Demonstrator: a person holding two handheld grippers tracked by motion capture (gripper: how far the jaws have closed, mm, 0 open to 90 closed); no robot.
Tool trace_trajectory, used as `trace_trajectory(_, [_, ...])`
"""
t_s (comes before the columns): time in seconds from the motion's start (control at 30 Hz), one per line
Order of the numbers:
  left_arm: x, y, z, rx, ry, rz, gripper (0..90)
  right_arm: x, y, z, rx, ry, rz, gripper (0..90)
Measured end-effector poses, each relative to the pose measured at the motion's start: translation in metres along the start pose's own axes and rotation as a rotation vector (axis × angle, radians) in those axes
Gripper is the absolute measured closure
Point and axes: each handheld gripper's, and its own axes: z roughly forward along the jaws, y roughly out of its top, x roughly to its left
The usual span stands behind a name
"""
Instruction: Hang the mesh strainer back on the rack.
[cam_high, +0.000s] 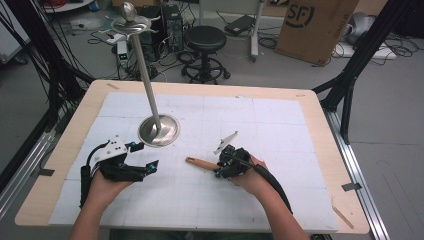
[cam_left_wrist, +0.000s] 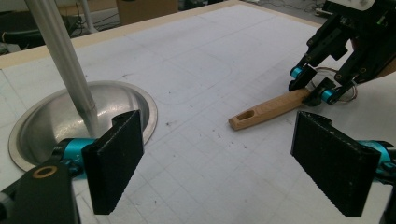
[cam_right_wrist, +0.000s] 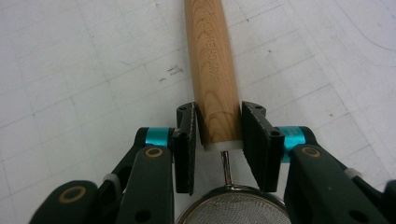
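The right gripper (cam_right_wrist: 218, 135) has its jaws clamped on the wooden handle (cam_right_wrist: 212, 70) of a small mesh strainer (cam_right_wrist: 233, 207), lying on the white mat (cam_high: 260, 120) at five o'clock from the metal stand (cam_high: 159, 129). The left gripper (cam_left_wrist: 219, 158) rests wide open, holding nothing.

A small strainer (cam_right_wrist: 233, 205) with a pale wooden handle (cam_left_wrist: 271, 108) lies flat on the white gridded tabletop (cam_high: 280, 125), a little toward the near edge and right of centre. The handle is round and smooth, with a slot near its free end — that end points toward the left edge. A thin metal stem joins it to a round wire-mesh bowl — only its rim and mesh show.
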Motion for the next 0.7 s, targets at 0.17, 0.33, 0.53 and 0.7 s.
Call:
trace_trajectory(0.17, [0.000, 0.000, 0.000, 0.003, 0.001, -0.001, 17.6, -0.001, 0.000, -0.002, 0.002, 0.005, 0.019, 67.4])
trace_trajectory(0.33, [0.000, 0.000, 0.000, 0.003, 0.001, -0.004, 17.6, -0.002, 0.000, -0.002, 0.004, 0.012, 0.038, 67.9])
trace_trajectory(0.53, [0.000, 0.000, 0.001, 0.009, -0.001, -0.003, 17.7, -0.002, 0.005, -0.004, 0.039, 0.021, 0.029, 68.1])
trace_trajectory(0.7, [0.000, 0.000, 0.001, 0.008, 0.000, -0.006, 17.7, -0.001, 0.010, -0.003, 0.077, 0.006, -0.003, 67.3])
